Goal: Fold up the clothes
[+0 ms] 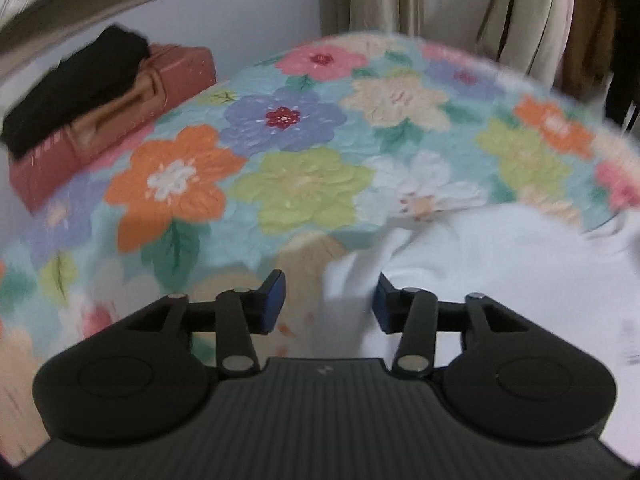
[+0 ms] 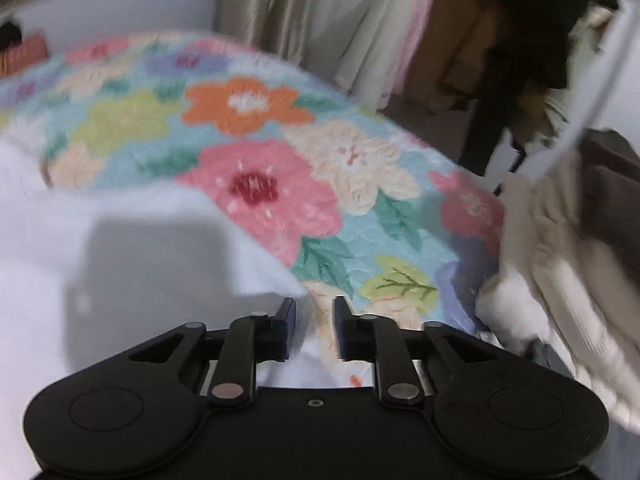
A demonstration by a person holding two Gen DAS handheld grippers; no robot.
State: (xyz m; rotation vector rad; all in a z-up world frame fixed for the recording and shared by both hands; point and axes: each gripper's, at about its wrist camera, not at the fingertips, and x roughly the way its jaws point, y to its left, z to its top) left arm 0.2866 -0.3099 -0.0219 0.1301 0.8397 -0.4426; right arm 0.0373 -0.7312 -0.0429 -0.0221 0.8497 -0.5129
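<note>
We judge the white garment [image 1: 500, 280] light, soft and limp: it will sag and bunch unless held at two spread points along an edge. It lies on the floral quilt [image 1: 280, 140], ahead and to the right of our left gripper [image 1: 330, 300], whose jaws stand wide apart with a fold of the cloth rising between them, not pinched. In the right view the garment [image 2: 140, 240] spreads ahead and left of our right gripper [image 2: 315, 320]; its jaws are narrowly apart over the cloth's corner, gripping nothing we can see. We would take the corners.
</note>
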